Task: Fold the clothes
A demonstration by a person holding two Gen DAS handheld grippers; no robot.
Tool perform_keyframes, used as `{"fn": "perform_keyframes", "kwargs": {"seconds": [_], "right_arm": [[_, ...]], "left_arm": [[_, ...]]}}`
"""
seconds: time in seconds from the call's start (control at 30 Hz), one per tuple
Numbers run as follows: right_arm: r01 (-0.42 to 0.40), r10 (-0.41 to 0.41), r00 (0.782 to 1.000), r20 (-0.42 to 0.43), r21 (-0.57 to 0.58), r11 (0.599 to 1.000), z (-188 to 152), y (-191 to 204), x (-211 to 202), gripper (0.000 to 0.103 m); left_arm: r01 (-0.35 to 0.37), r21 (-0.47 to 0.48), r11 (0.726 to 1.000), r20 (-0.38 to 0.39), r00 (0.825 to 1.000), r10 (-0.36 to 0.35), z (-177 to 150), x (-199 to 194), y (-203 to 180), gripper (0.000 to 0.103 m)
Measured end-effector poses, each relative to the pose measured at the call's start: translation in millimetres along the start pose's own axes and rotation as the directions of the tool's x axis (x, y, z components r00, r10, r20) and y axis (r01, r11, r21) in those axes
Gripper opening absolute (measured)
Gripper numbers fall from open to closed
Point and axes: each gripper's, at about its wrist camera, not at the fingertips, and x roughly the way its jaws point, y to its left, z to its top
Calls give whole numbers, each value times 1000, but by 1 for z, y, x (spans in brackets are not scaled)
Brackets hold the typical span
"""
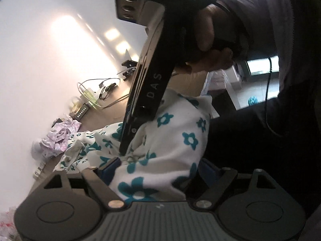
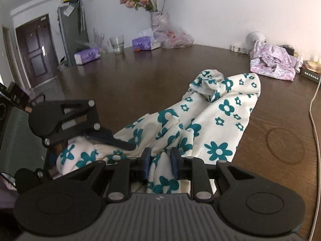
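A white garment with teal flowers (image 2: 226, 108) lies crumpled on the dark wooden table (image 2: 140, 76), its near end lifted off the wood. My right gripper (image 2: 160, 160) is shut on a bunched fold of that near end, both blue pads pressing the cloth. In the left wrist view the same garment (image 1: 170, 140) bulges between the wide-apart pads of my left gripper (image 1: 158, 168), which is open. The right gripper (image 1: 123, 150) comes down from above there, held by a hand (image 1: 208, 40). One of the left gripper's fingers (image 2: 112, 138) rests on the cloth just left of the right gripper.
A crumpled pink floral garment (image 2: 272, 64) lies at the table's far right. Along the far wall stand a vase of flowers (image 2: 158, 20), a glass (image 2: 117, 44), tissue packs (image 2: 87, 55) and plastic bags. A white cable (image 2: 313, 108) runs along the right edge.
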Motion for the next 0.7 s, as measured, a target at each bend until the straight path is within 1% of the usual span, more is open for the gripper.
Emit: {"fn": "perform_keyframes", "kwargs": {"seconds": [0.03, 0.07, 0.1, 0.13, 0.2, 0.23, 0.3, 0.37, 0.43, 0.47, 0.5, 0.53, 0.57, 0.6, 0.63, 0.7], "right_arm": [[-4, 4, 1000, 17, -18, 1000, 0, 1, -7, 29], [-14, 18, 998, 54, -64, 998, -3, 3, -19, 37], [-24, 35, 995, 96, -118, 993, -6, 6, -32, 60], [-31, 55, 989, 137, -172, 985, -9, 8, -46, 86], [-42, 95, 980, 172, -289, 956, -21, 15, -63, 101], [-46, 116, 976, 185, -347, 937, -27, 19, -71, 101], [-65, 144, 977, 156, -425, 903, -38, 24, -72, 101], [-56, 140, 981, 137, -492, 869, -48, 31, -65, 101], [-25, 114, 987, 116, -582, 813, -57, 40, -52, 100], [2, 93, 989, 119, -624, 781, -62, 44, -46, 100], [31, 70, 990, 126, -663, 748, -66, 48, -39, 97], [58, 50, 989, 136, -687, 724, -69, 50, -34, 86], [41, 56, 991, 121, -676, 735, -67, 47, -33, 75], [13, 70, 993, 100, -657, 754, -64, 43, -32, 61], [-16, 85, 993, 79, -636, 772, -61, 39, -32, 52], [-71, 125, 991, 52, -584, 808, -58, 34, -40, 41]], "left_arm": [[19, -33, 999, 3, 1000, -19, 0, -1, 6, 82], [38, -65, 997, 7, 999, -38, 0, -2, 12, 81], [58, -97, 994, 11, 998, -57, 0, -3, 18, 78], [75, -114, 991, 10, 997, -75, 0, -4, 23, 77], [109, -128, 986, 8, 994, -109, -1, -5, 30, 76], [126, -139, 982, 8, 992, -126, -1, -6, 32, 76], [163, -178, 970, 13, 986, -164, -1, -8, 42, 76], [203, -228, 952, 24, 979, -203, -3, -8, 54, 76], [245, -277, 929, 36, 969, -245, -4, -7, 66, 76], [266, -302, 916, 43, 963, -265, -4, -6, 72, 76], [286, -326, 901, 50, 957, -286, -5, -6, 79, 75], [301, -342, 890, 49, 952, -303, -4, -5, 81, 74], [315, -358, 879, 48, 946, -319, -2, -4, 83, 73], [333, -372, 866, 44, 939, -342, -1, -4, 87, 70], [350, -383, 855, 42, 931, -363, 0, -3, 90, 67], [397, -406, 823, 52, 909, -413, 0, -7, 92, 64]]}}
